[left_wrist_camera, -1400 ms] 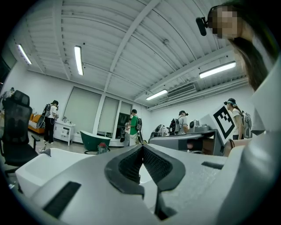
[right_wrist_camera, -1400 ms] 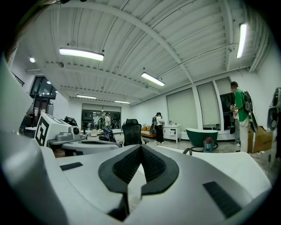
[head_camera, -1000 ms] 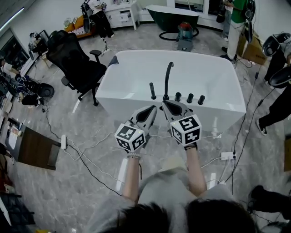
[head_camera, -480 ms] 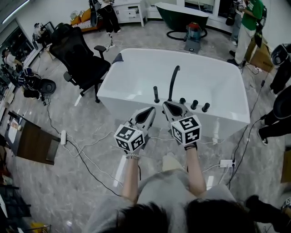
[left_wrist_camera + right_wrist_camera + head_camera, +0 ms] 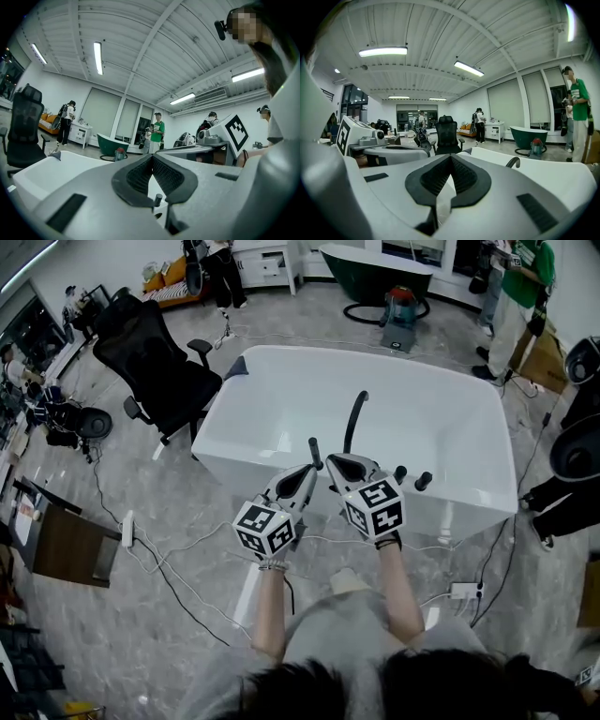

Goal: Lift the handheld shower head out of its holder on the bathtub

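Observation:
The white bathtub (image 5: 281, 395) has a row of black fittings on its near rim. The handheld shower head (image 5: 315, 452) stands upright in its holder as a short black stick, left of the curved black spout (image 5: 353, 420). My left gripper (image 5: 309, 474) is shut and empty, its tips just short of the shower head, which shows below its pads (image 5: 158, 199). My right gripper (image 5: 334, 463) is shut and empty too, beside the left one and in front of the spout's base. The spout (image 5: 513, 162) shows in the right gripper view, right of the shut jaws (image 5: 450, 159).
Black knobs (image 5: 423, 481) sit on the rim to the right of the spout. A black office chair (image 5: 150, 362) stands left of the tub. Cables (image 5: 173, 563) and a power strip (image 5: 463, 591) lie on the floor. A green tub (image 5: 375, 263), a vacuum (image 5: 400, 313) and people (image 5: 520, 287) are behind.
Both grippers have moved forward together to the tub's near rim and now overlap the row of fittings. Both stay shut.

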`<state>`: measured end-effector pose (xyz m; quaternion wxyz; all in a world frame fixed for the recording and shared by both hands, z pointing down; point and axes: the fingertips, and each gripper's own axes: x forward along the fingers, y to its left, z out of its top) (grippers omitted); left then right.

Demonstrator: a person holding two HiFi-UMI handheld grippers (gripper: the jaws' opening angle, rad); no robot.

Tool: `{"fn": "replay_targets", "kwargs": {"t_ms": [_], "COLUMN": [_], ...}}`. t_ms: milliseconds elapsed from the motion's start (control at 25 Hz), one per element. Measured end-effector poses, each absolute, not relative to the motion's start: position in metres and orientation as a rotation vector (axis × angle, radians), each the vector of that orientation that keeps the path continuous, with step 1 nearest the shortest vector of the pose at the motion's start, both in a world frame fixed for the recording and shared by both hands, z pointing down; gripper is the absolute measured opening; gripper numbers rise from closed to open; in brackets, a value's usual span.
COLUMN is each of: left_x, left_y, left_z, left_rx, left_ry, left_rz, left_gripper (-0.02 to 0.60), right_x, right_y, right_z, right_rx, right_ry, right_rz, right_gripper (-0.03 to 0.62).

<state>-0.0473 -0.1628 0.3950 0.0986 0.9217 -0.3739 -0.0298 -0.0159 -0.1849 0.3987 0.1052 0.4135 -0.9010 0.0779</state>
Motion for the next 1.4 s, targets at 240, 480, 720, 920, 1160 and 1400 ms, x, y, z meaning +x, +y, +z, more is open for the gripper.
{"fn": "replay_targets", "kwargs": {"t_ms": [240,480,720,920,1160,1400], "left_x": [-0.043,-0.052,-0.061,-0.071,-0.074,-0.074], "left_y": [-0.190,-0.204,-0.206,-0.213,-0.232,-0.254], "left_z": [0.406,0.428,0.454,0.468,0.490,0.525], "left_rx": [2.659,2.556,2.486,2.452,2.441,2.419], "left_ry": [-1.145,-1.203,-1.224,-1.205,-1.159,-1.130], "left_rz": [-0.071,-0.073,-0.055,-0.047,0.000,0.034], "left_gripper": [0.005,0.005,0.005,0.005,0.005,0.005], "right_x": [-0.009,-0.014,-0.019,-0.023,-0.032,-0.035], "right_y": [-0.219,-0.237,-0.246,-0.256,-0.273,-0.295], "right_z": [0.414,0.437,0.458,0.473,0.503,0.551], "right_rx": [1.170,1.109,1.100,1.115,1.100,1.118], "right_ry": [-2.635,-2.621,-2.621,-2.604,-2.569,-2.529], "right_rz": [0.296,0.359,0.381,0.428,0.460,0.500], "right_gripper": [0.001,0.002,0.002,0.002,0.002,0.002]}}
